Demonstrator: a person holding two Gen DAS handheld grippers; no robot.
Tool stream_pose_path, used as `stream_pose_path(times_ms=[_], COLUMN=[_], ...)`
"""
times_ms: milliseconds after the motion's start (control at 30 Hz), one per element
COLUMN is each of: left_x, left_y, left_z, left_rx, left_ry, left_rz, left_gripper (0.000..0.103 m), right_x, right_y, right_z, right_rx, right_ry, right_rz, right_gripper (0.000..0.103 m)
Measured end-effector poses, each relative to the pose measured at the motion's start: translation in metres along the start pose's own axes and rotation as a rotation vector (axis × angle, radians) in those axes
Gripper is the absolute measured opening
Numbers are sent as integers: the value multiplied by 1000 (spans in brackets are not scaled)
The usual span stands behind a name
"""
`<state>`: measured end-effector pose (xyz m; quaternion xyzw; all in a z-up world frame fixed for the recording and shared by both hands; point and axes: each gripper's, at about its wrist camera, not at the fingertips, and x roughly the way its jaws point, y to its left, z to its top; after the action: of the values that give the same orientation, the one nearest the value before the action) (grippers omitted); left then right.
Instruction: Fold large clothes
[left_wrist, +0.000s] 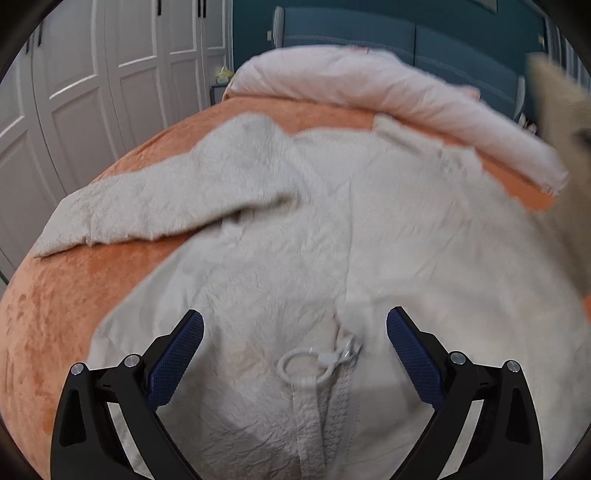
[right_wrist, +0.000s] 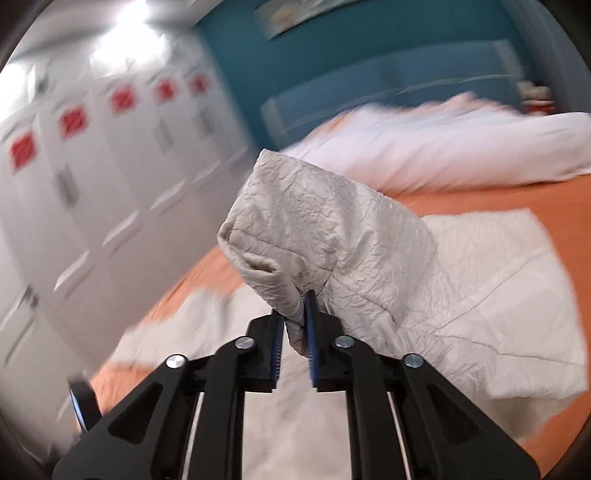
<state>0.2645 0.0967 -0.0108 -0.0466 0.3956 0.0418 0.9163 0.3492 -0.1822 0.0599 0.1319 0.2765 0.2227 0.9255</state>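
A large cream crinkled jacket (left_wrist: 332, 236) lies spread on an orange bedspread (left_wrist: 48, 317). Its zipper with a white ring pull (left_wrist: 303, 365) runs between my left fingers. One sleeve (left_wrist: 147, 206) stretches out to the left. My left gripper (left_wrist: 295, 332) is open and empty, just above the jacket's zipper end. My right gripper (right_wrist: 295, 314) is shut on the end of the jacket's other sleeve (right_wrist: 314, 229) and holds it lifted above the rest of the jacket (right_wrist: 498, 295). That raised sleeve shows blurred at the right edge of the left wrist view (left_wrist: 557, 110).
A rolled pale pink duvet (left_wrist: 388, 92) lies across the far side of the bed. A teal padded headboard (left_wrist: 406, 33) and teal wall stand behind it. White wardrobe doors (left_wrist: 92, 74) line the left side. The bedspread (right_wrist: 535, 206) shows beyond the jacket.
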Motion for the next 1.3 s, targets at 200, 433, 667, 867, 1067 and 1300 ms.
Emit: stream_pose_path(times_ms=[200, 433, 667, 867, 1067, 1300], left_x=[-9, 42, 91, 82, 87, 129], left_y=[16, -20, -63, -84, -74, -65], left_z=[48, 83, 65, 104, 128, 83], left_rx=[-154, -254, -238, -91, -66, -37], left_ry=[-2, 113, 241, 113, 18, 102], left_rz=[-206, -350, -348, -344, -310, -249], left_gripper=[97, 97, 68, 12, 8, 12], right_x=[40, -66, -81, -52, -48, -41], right_y=[40, -67, -149, -146, -120, -132], right_z=[-60, -56, -83, -73, -45, -57], right_rx=[15, 227, 446, 400, 277, 304], right_ry=[148, 32, 64, 98, -21, 38], right_rz=[6, -178, -300, -315, -313, -359], right_gripper=[54, 62, 52, 0, 0, 0])
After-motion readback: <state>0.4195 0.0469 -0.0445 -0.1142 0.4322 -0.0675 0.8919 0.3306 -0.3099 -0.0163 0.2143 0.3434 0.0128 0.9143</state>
